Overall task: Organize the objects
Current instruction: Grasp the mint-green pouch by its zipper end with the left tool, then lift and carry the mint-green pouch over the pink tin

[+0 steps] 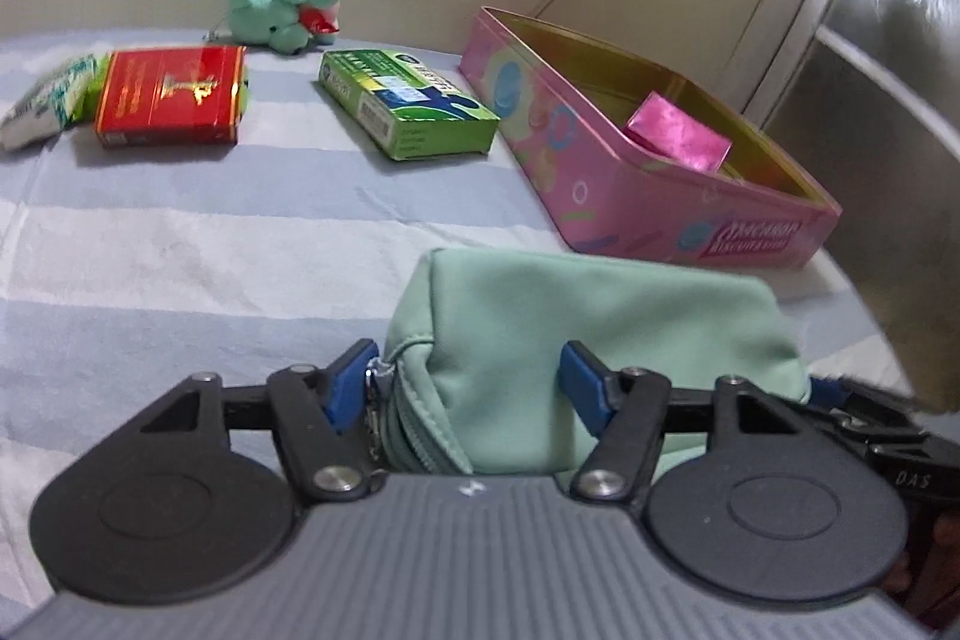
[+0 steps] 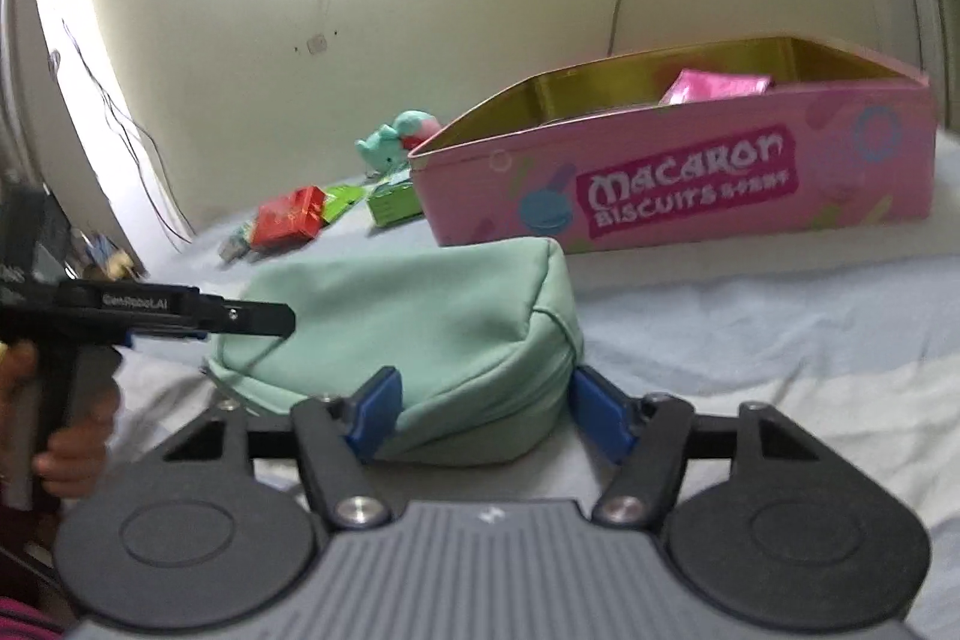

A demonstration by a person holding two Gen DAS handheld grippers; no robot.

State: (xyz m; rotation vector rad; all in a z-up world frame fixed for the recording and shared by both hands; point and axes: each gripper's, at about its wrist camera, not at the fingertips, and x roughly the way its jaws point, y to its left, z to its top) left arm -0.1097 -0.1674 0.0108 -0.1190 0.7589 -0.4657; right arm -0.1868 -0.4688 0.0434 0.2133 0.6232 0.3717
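Note:
A mint-green zip pouch (image 1: 588, 304) (image 2: 408, 304) lies on the striped sheet in front of an open pink biscuit tin (image 1: 630, 196) (image 2: 690, 184). My left gripper (image 1: 465, 385) is shut on the pouch's zipper end, and its blue pads dent the fabric. My right gripper (image 2: 489, 415) is shut on the opposite end, with both pads pressed into the cloth. In the right wrist view the left gripper (image 2: 240, 319) reaches over the pouch from the left, held by a hand (image 2: 66, 454). A shiny pink packet (image 1: 678, 130) (image 2: 714, 88) sits inside the tin.
On the sheet beyond lie a green box (image 1: 408, 100) (image 2: 393, 205), a red box (image 1: 171, 94) (image 2: 288, 217), a white and teal packet (image 1: 48, 100) and a mint plush toy (image 1: 288, 13) (image 2: 396, 136) by the wall. A door frame (image 1: 840, 10) stands at the right.

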